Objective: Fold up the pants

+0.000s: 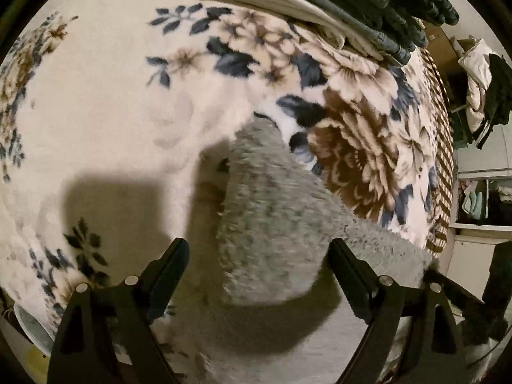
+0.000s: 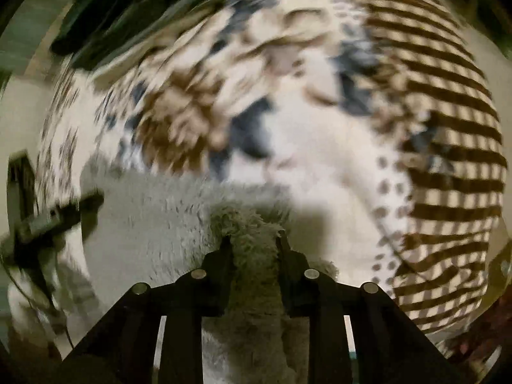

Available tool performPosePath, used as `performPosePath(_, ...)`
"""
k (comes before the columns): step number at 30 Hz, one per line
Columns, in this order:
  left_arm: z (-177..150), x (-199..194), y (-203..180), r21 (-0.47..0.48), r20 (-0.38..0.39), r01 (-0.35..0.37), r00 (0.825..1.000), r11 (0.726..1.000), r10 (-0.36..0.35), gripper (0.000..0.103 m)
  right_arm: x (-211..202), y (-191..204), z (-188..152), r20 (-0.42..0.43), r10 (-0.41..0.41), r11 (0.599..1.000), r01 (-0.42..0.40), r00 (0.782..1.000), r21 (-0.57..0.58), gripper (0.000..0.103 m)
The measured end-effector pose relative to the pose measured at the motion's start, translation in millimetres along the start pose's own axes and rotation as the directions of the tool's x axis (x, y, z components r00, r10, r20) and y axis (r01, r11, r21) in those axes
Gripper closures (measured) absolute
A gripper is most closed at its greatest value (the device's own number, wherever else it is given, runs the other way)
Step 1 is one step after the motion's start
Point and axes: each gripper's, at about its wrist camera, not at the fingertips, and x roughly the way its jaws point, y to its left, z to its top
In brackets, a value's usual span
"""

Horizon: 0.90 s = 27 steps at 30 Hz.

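The pants (image 1: 272, 224) are grey fleece, lying as a long folded strip across a floral blanket (image 1: 112, 112). My left gripper (image 1: 259, 256) is open, its black fingers spread either side of the near end of the strip, just above it. In the right wrist view my right gripper (image 2: 252, 243) is shut on a bunched fold of the grey pants (image 2: 144, 224), which spread away to the left. The other gripper (image 2: 48, 220) shows blurred at the left edge.
A stack of folded clothes (image 1: 352, 9), cream and dark green, sits at the far end of the bed. The blanket's brown checked border (image 2: 448, 160) marks the bed edge. Shelves and hanging clothes (image 1: 480, 96) stand beyond it on the right.
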Motion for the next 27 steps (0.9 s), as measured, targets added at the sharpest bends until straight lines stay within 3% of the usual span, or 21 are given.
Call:
performPosePath(5, 3, 7, 4, -0.014, -0.018, 0.002, 1.000, 1.000, -0.002, 0.015, 18, -10, 2, -0.024, 0.025, 0.999, -0.024, 0.999, 0.047, 0.074)
performPosePath(6, 3, 5, 6, -0.022, -0.021, 0.010, 1.000, 1.000, -0.011, 0.015, 16, -12, 2, -0.023, 0.056, 0.997, -0.055, 0.998, 0.055, 0.067)
performPosePath(7, 3, 0, 9, -0.033, -0.015, 0.032, 0.999, 0.999, -0.032, 0.015, 18, -12, 3, -0.024, 0.087, 0.994, -0.086, 0.996, 0.061, 0.043)
performPosePath(8, 2, -5, 11, -0.040, -0.006, 0.048, 0.999, 0.998, -0.048, 0.015, 15, -16, 1, -0.020, 0.120, 0.991, -0.119, 0.993, 0.067, 0.026)
performPosePath(9, 0, -15, 15, -0.051, 0.014, 0.083, 0.996, 0.995, -0.082, 0.015, 7, -22, -3, -0.005, 0.149, 0.986, -0.148, 0.989, 0.072, 0.000)
performPosePath(11, -6, -30, 21, -0.061, 0.046, 0.167, 0.985, 0.984, -0.164, 0.012, -6, -36, -16, 0.025, 0.200, 0.977, -0.201, 0.979, 0.068, 0.000)
performPosePath(13, -20, -46, 30, -0.059, 0.091, 0.264, 0.962, 0.963, -0.258, 0.004, -7, -46, -28, 0.028, 0.249, 0.965, -0.251, 0.968, 0.076, 0.000)
performPosePath(15, -33, -52, 39, -0.045, 0.115, 0.319, 0.943, 0.947, -0.312, 0.000, 8, -58, -43, -0.007, 0.326, 0.941, -0.324, 0.945, 0.097, 0.000)
performPosePath(18, -53, -36, 55, -0.070, 0.081, 0.354, 0.934, 0.933, -0.348, 0.000, 40, -60, -58, -0.073, 0.388, 0.919, -0.380, 0.919, 0.101, 0.000)
performPosePath(21, -64, -14, 56, -0.087, 0.042, 0.409, 0.912, 0.908, -0.407, 0.000, 76, -50, -68, -0.137, 0.439, 0.898, -0.430, 0.888, 0.089, 0.000)
performPosePath(27, -71, 29, 49, -0.070, -0.062, 0.396, 0.914, 0.916, -0.400, 0.000, 117, -38, -71, -0.188, 0.492, 0.871, -0.482, 0.850, 0.099, 0.000)
